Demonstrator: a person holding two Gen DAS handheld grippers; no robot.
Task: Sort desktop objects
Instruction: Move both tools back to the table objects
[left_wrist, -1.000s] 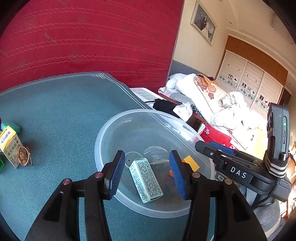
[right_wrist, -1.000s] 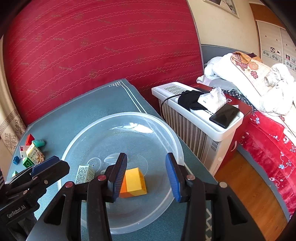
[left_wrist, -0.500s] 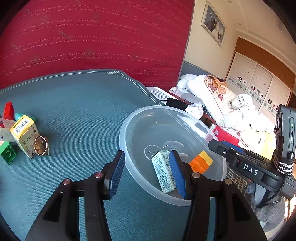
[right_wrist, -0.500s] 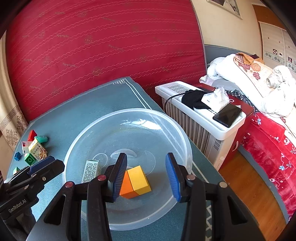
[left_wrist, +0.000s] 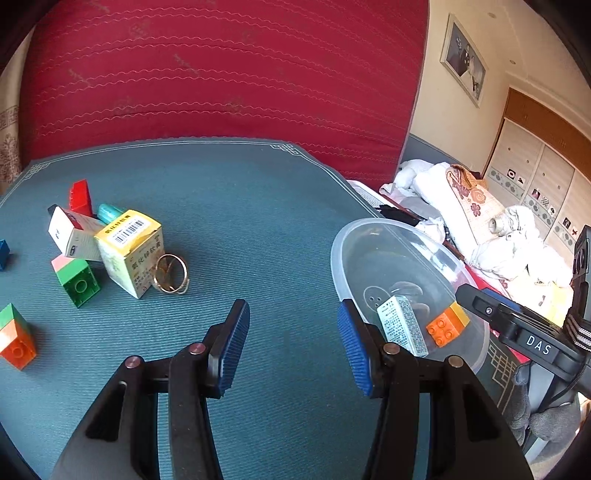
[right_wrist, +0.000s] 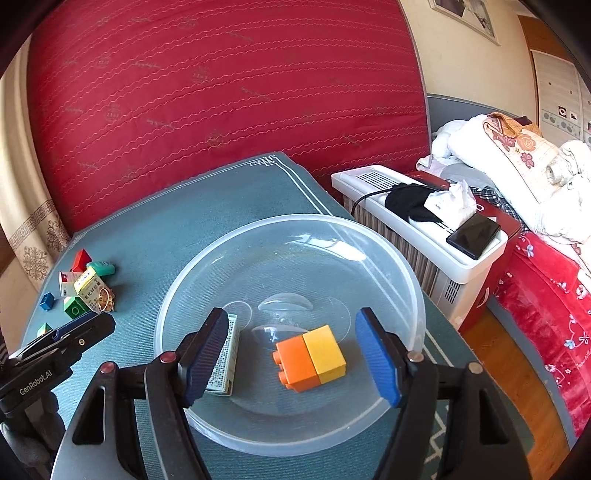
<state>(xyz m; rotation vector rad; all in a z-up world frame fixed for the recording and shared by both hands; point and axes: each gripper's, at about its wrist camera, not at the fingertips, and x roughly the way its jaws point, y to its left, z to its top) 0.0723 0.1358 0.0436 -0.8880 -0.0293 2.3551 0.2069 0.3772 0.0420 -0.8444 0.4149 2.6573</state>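
A teal mat (left_wrist: 258, 206) covers the tabletop and fills most of both views, with a red quilted panel (right_wrist: 221, 92) behind it. A clear plastic basin (right_wrist: 369, 236) sits centre frame in the right wrist view and at the right edge in the left wrist view. In its bottom lie an orange-and-yellow brick block (right_wrist: 312, 357) and, to its left, a small white printed carton (right_wrist: 224, 363). The right gripper (right_wrist: 291, 356) hangs over the basin, its jaws opening, the block between them and touching neither pad. The left gripper (left_wrist: 293, 349) stands open over bare mat at lower centre, holding nothing. At the left of the left wrist view lies a cluster: a yellow medicine box (left_wrist: 129, 251), a white box (left_wrist: 68, 234), a green brick (left_wrist: 79, 282), a red brick (left_wrist: 81, 194), a green-and-orange block (left_wrist: 14, 338) and a gold ring (left_wrist: 170, 274) touching the yellow box.
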